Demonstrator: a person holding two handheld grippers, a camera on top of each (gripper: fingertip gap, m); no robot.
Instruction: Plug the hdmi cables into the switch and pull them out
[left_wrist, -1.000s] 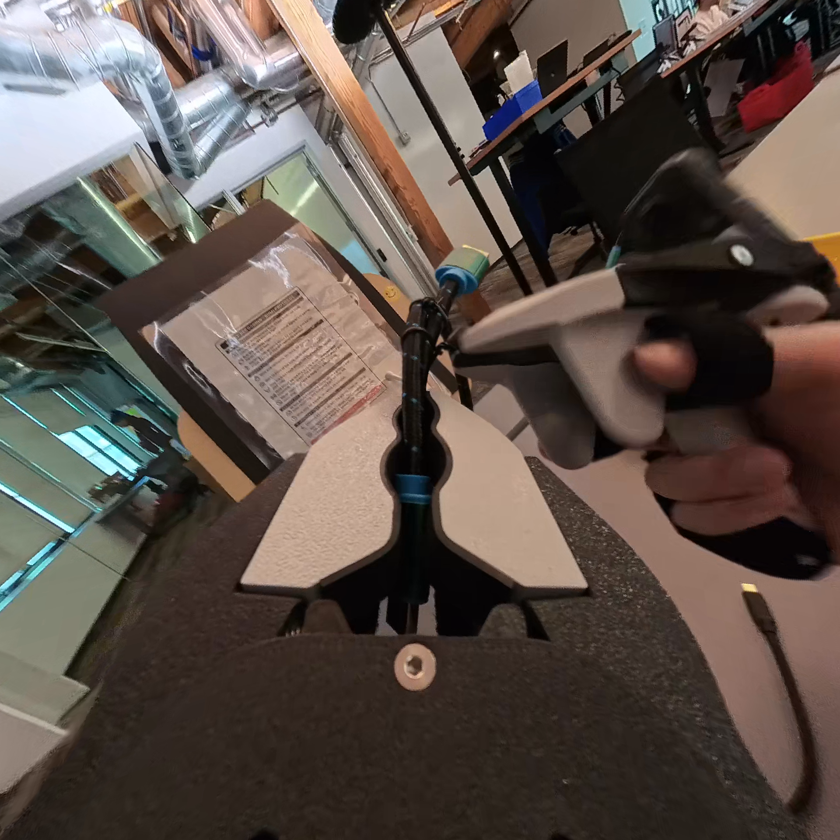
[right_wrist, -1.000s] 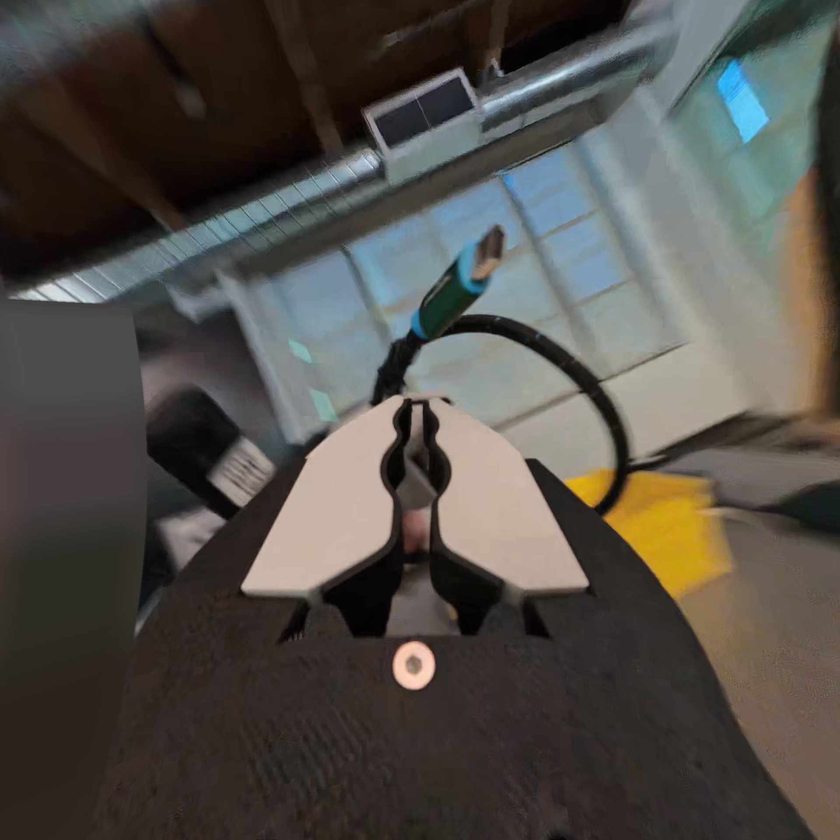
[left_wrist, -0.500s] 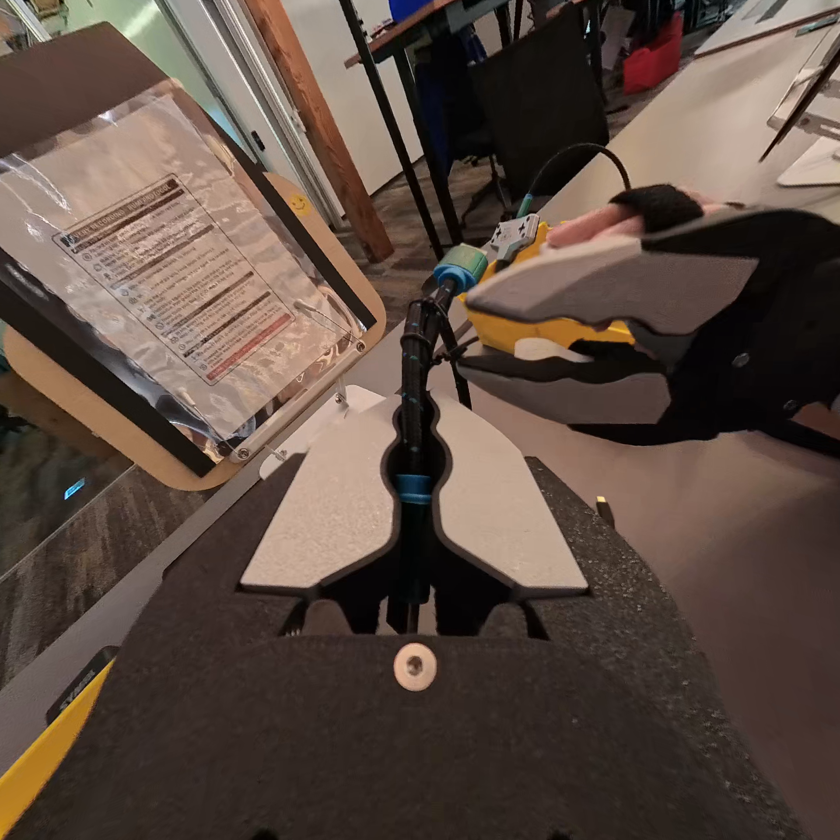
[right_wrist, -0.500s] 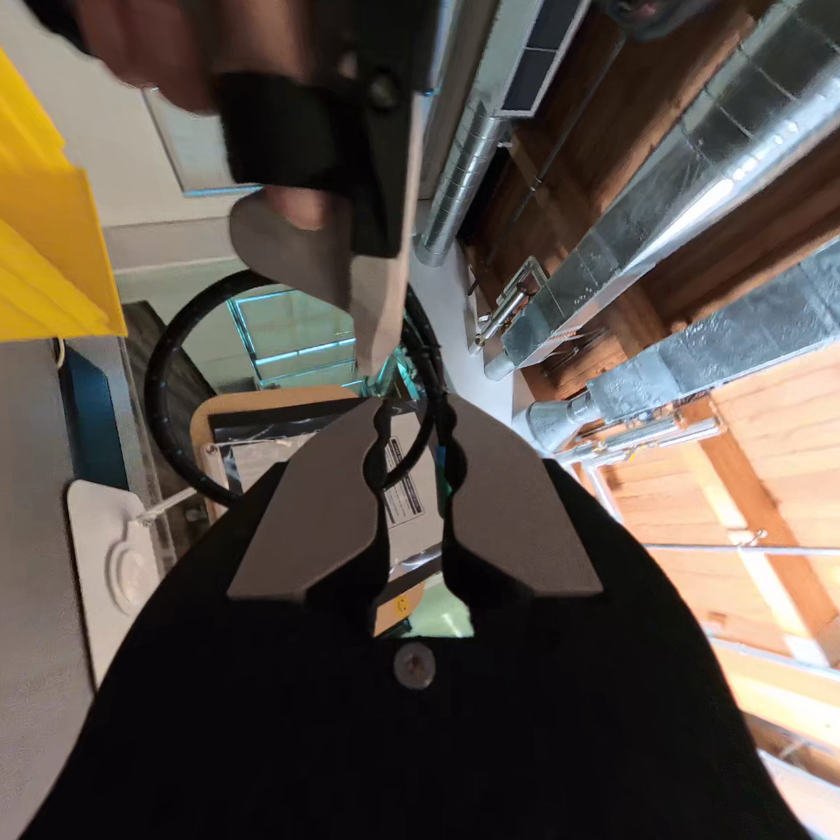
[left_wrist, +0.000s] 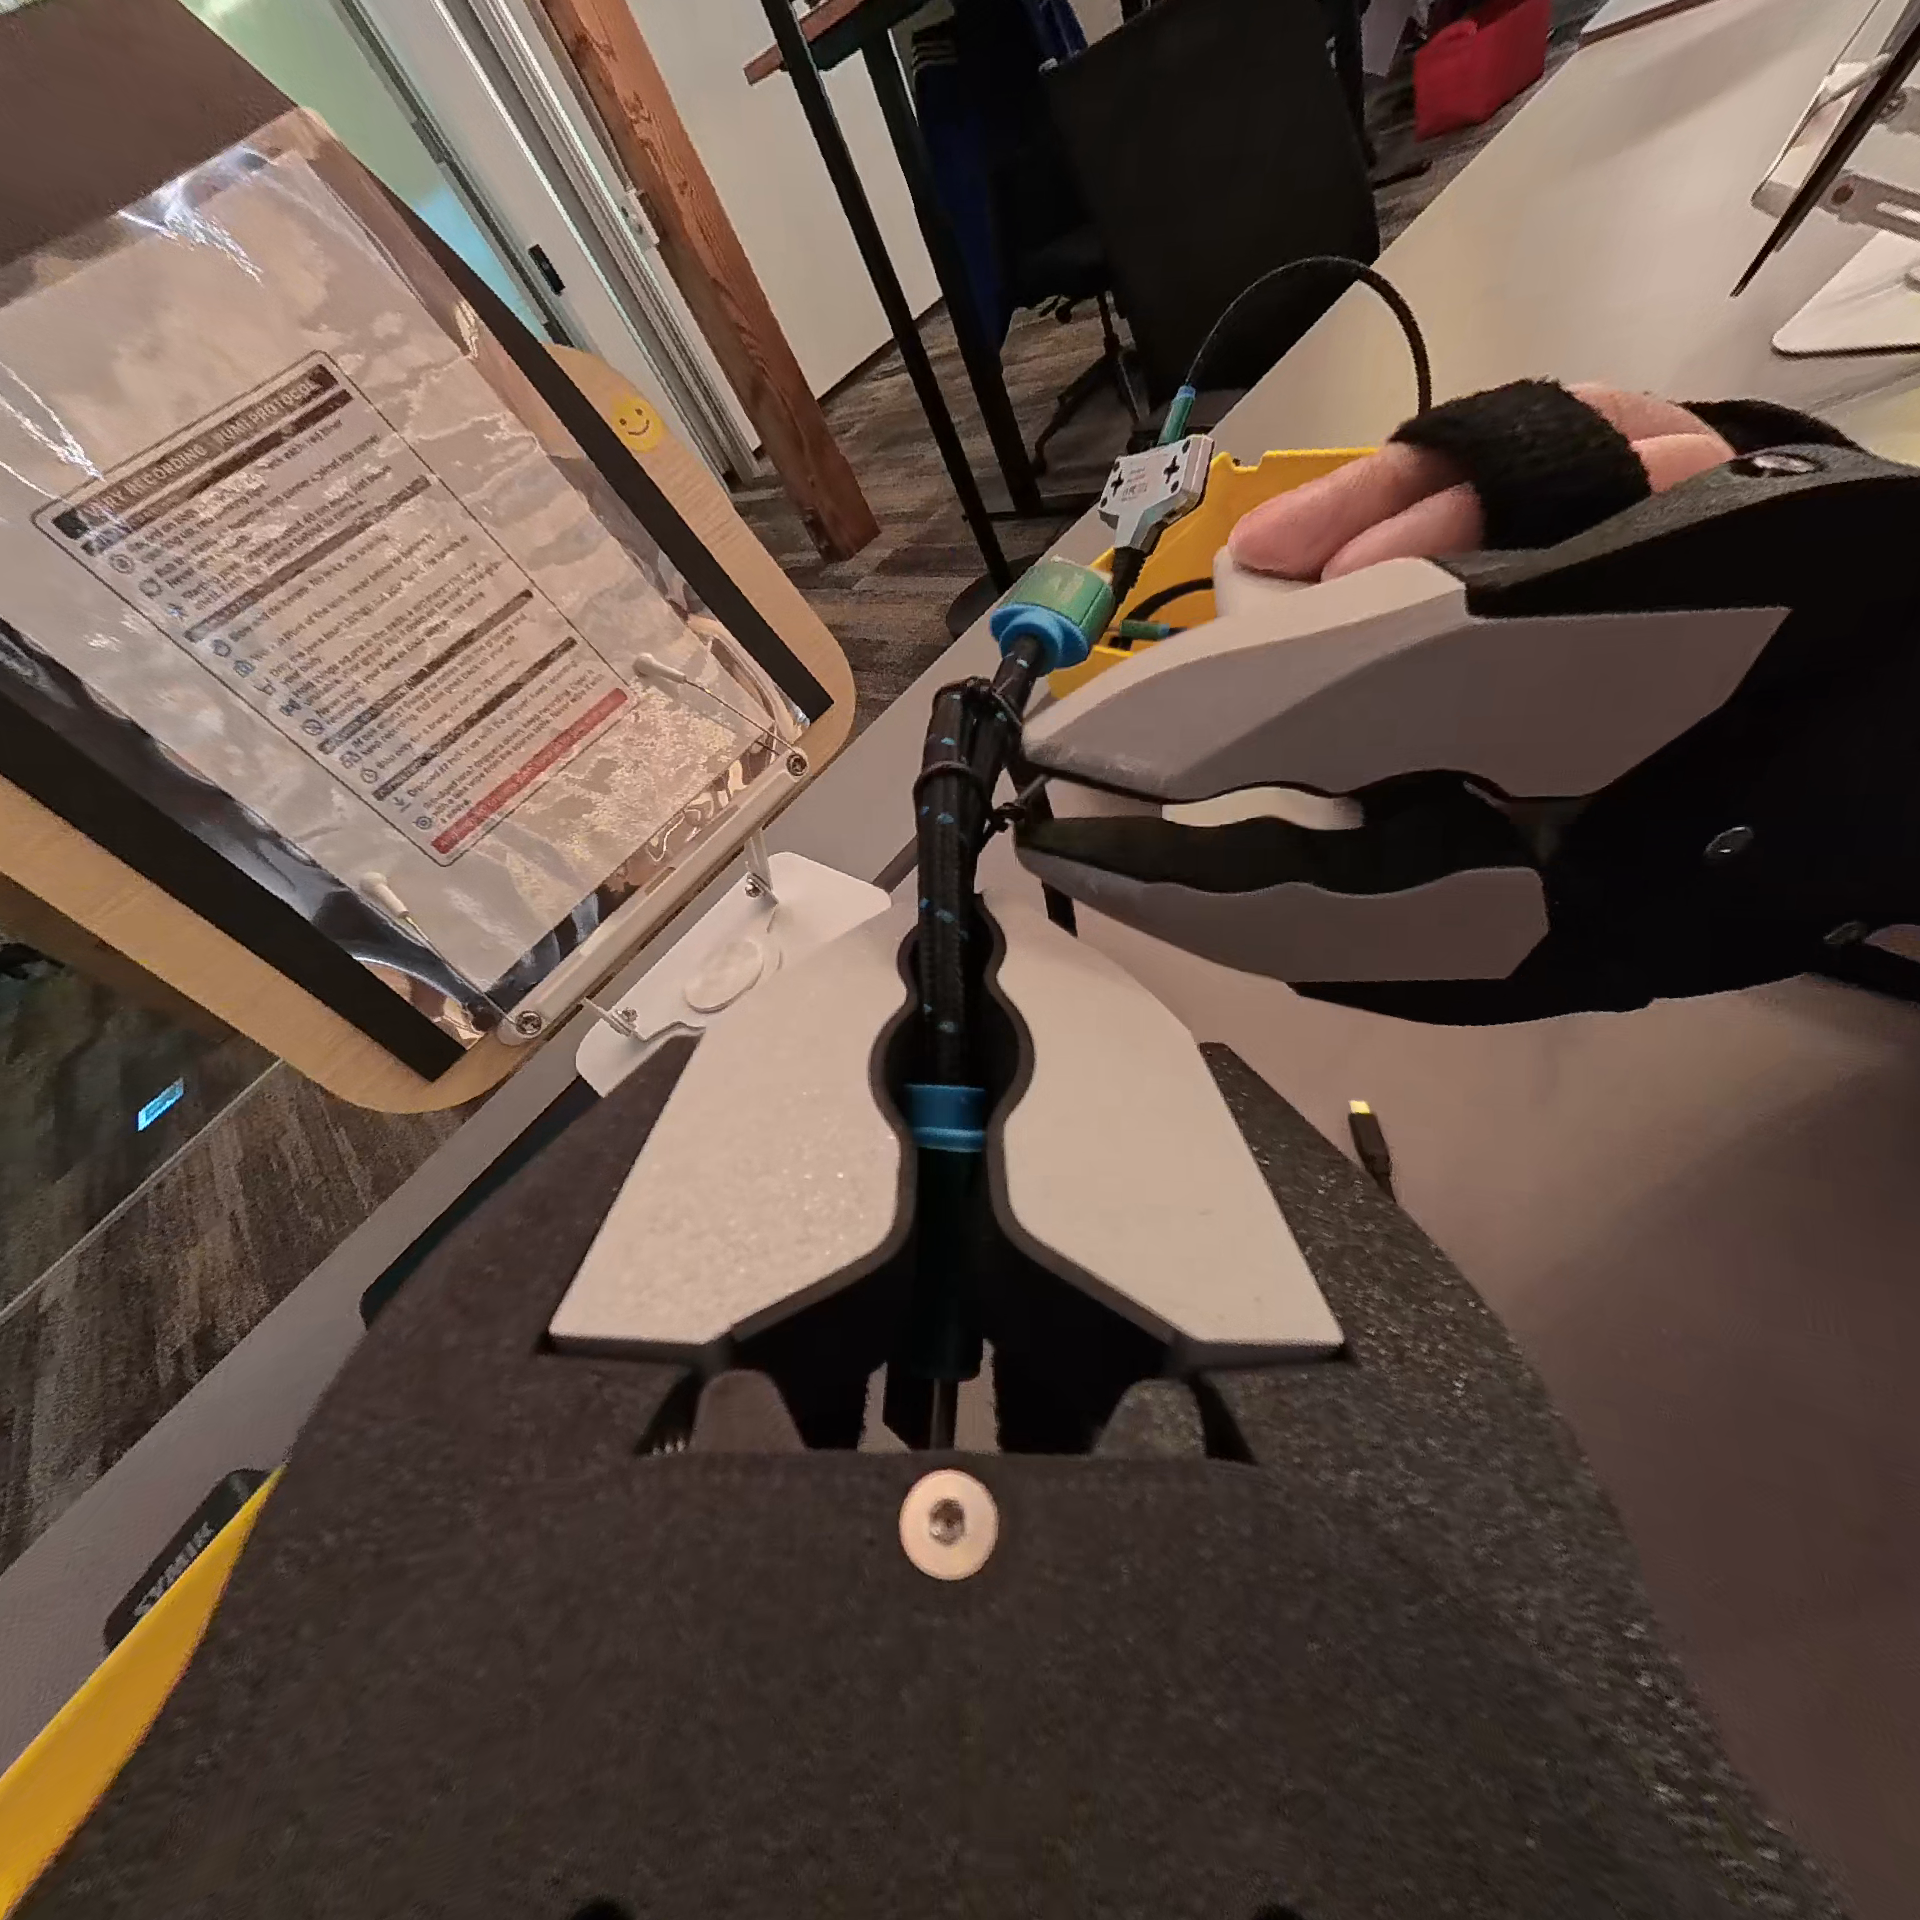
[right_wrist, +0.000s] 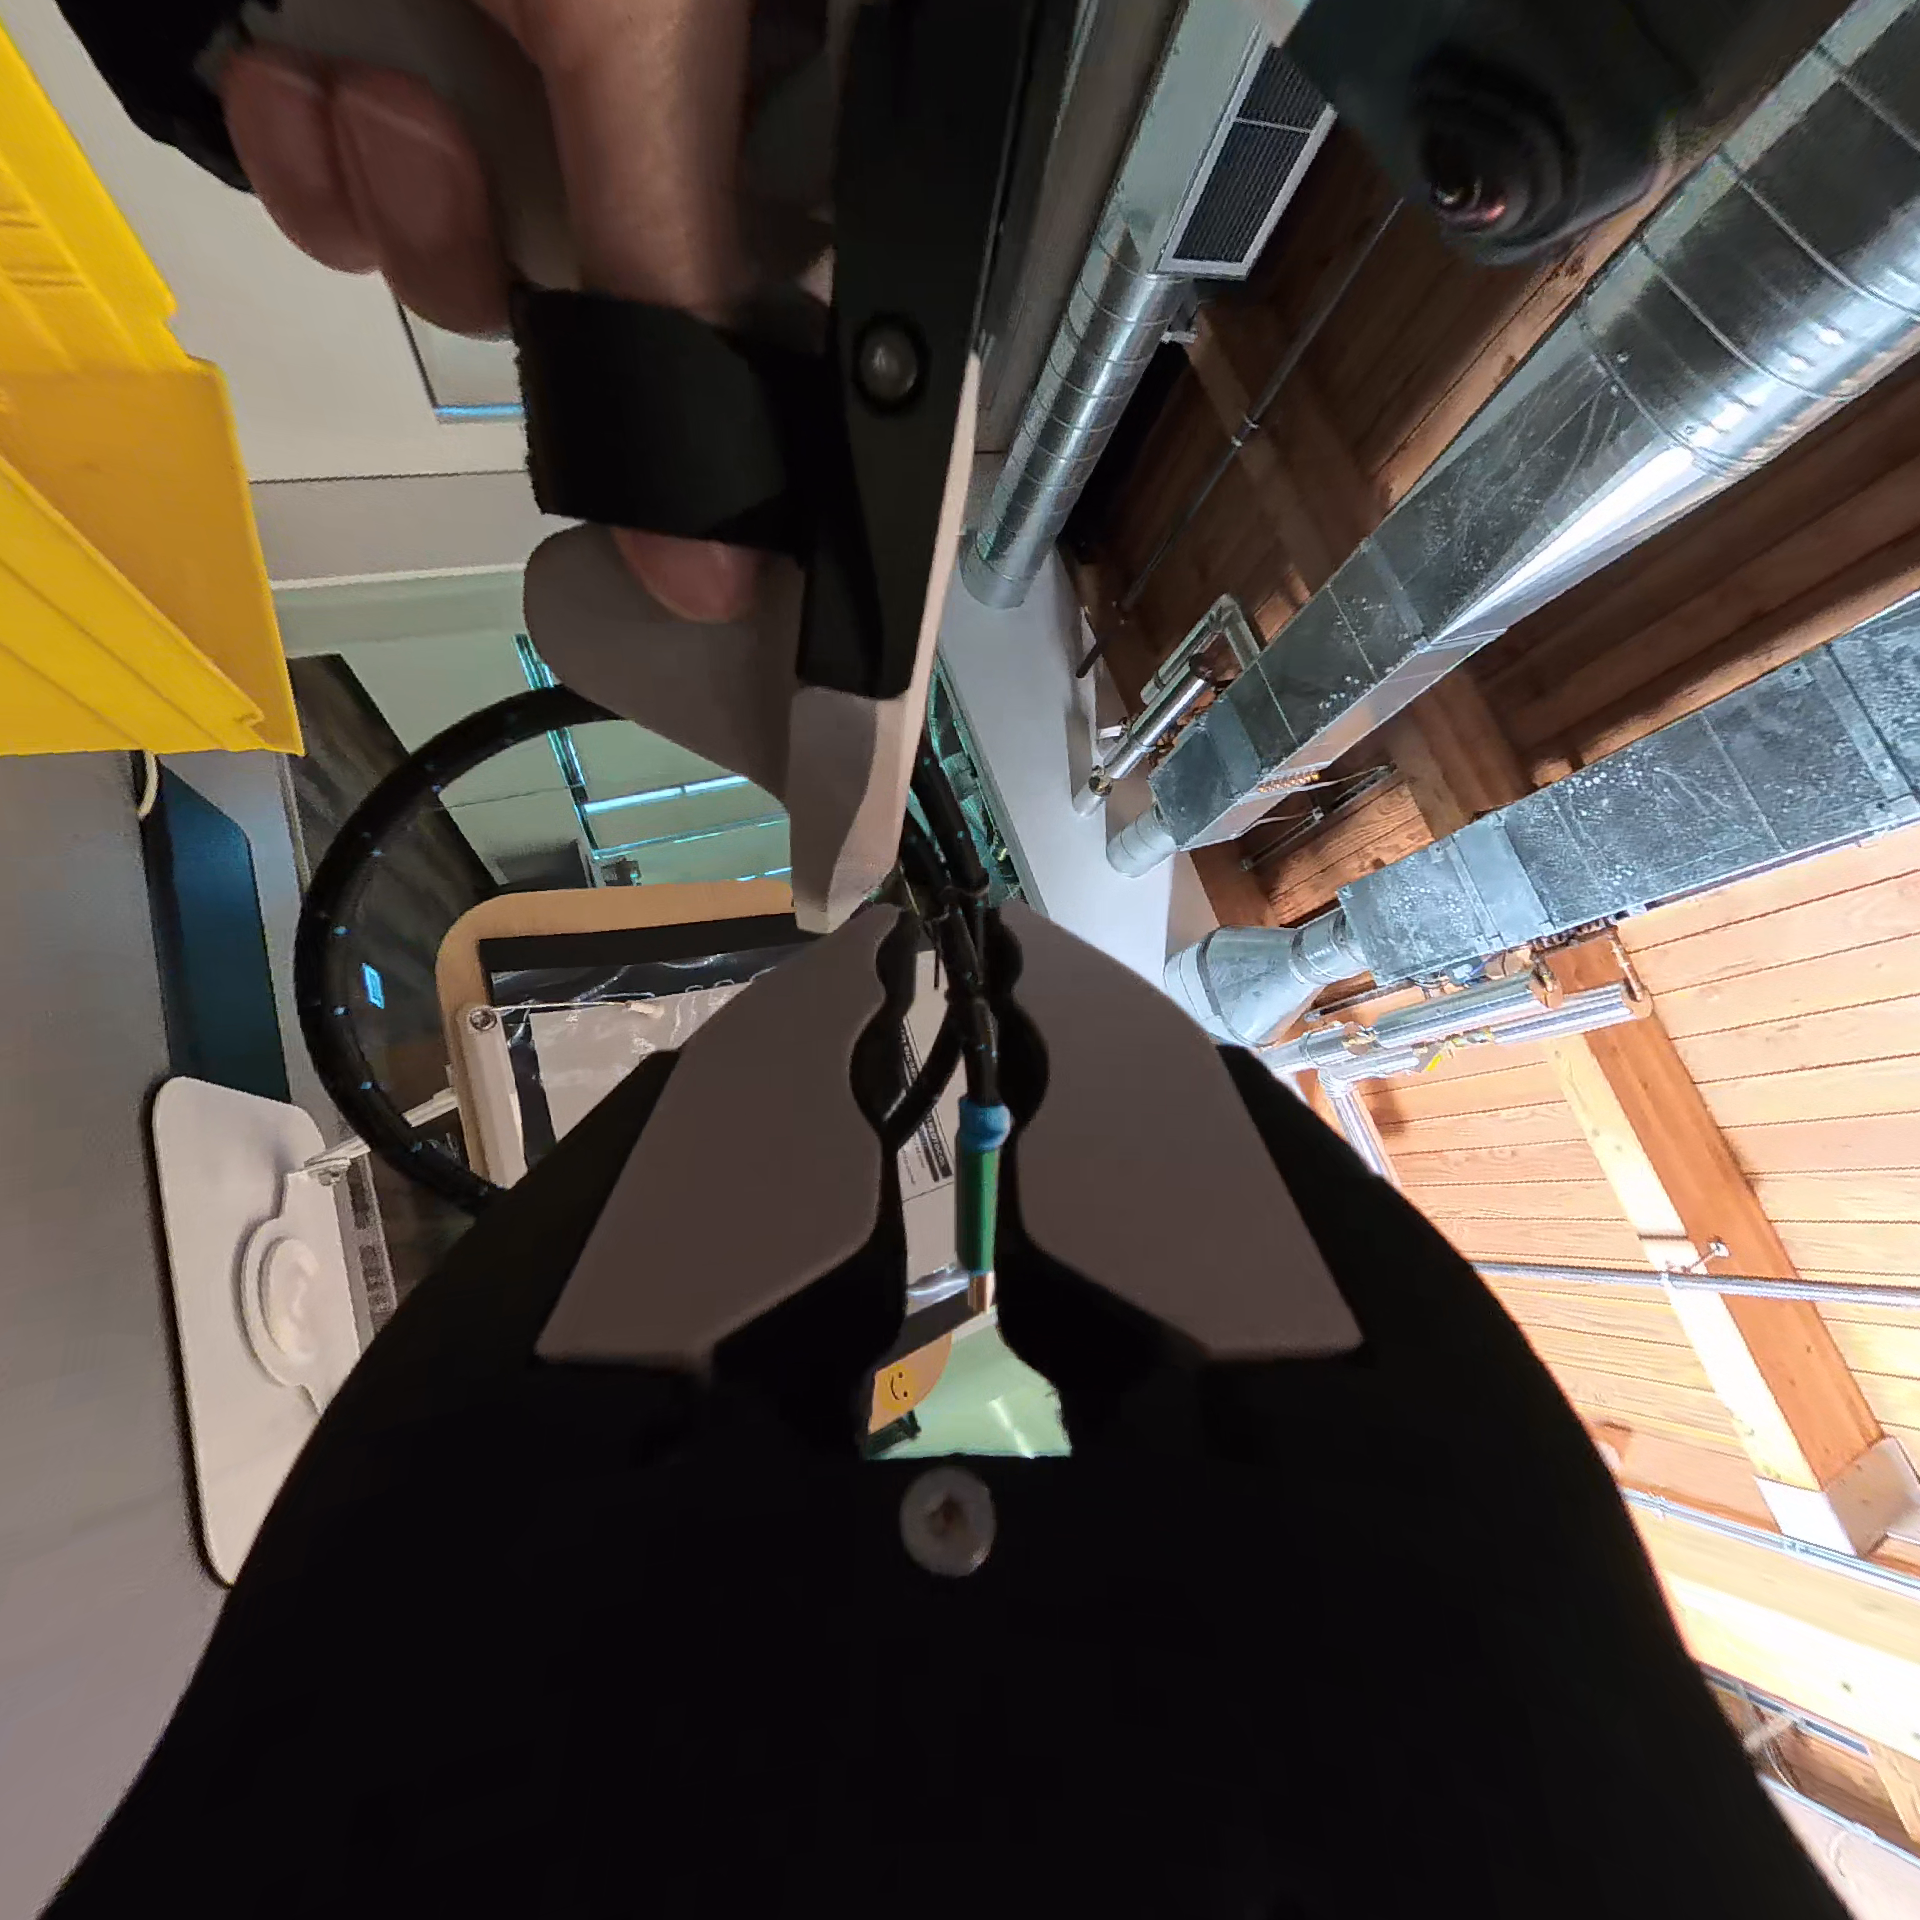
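My left gripper (left_wrist: 951, 925) is shut on a black braided HDMI cable (left_wrist: 945, 997) with a blue ring, holding it above the table. The cable rises to a green and blue plug (left_wrist: 1049, 613). My right gripper (left_wrist: 1023, 790) comes in from the right, rolled on its side, its jaws partly open at the cable bundle just above my left fingertips. In the right wrist view the bundle and a green plug (right_wrist: 977, 1216) lie between the open fingers of the right gripper (right_wrist: 951, 925), with a left finger (right_wrist: 842, 790) close by. The small grey switch (left_wrist: 1153, 488) sits beyond with one cable plugged in.
A yellow bin (left_wrist: 1278, 488) stands behind the switch and also shows in the right wrist view (right_wrist: 104, 520). A board with a plastic-covered sheet (left_wrist: 364, 623) stands on a white base (left_wrist: 727, 956) at the left. A loose plug (left_wrist: 1369, 1132) lies on the grey table (left_wrist: 1662, 1247).
The left view swung down from the ceiling to the table. My right gripper rolled onto its side, opened, and brought its tips to the cable bundle held by my left gripper.
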